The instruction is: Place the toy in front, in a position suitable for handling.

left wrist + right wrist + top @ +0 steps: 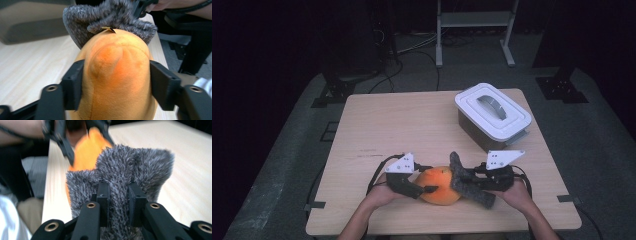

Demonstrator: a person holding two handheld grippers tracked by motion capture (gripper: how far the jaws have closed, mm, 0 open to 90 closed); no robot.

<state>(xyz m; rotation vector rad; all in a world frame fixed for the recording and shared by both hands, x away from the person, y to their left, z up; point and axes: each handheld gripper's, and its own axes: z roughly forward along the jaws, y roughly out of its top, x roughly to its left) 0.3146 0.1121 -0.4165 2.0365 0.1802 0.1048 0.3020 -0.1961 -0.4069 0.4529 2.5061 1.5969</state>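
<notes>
We hold an orange plush toy (439,186) near the front edge of the worktop (412,125), about midway along it. Our left tongs (426,189) are closed on its orange body: in the left gripper view the two black jaws press against either side of the plush (117,75). Our right tongs (466,176) are pinched on the toy's grey fuzzy cap (467,182), which lies against the right side of the orange body; in the right gripper view the jaws stand close together with a fold of the grey fuzz (125,177) caught between them. A white lidded container (492,116) with a grey handle stands toward the far right corner, well apart from the toy.
</notes>
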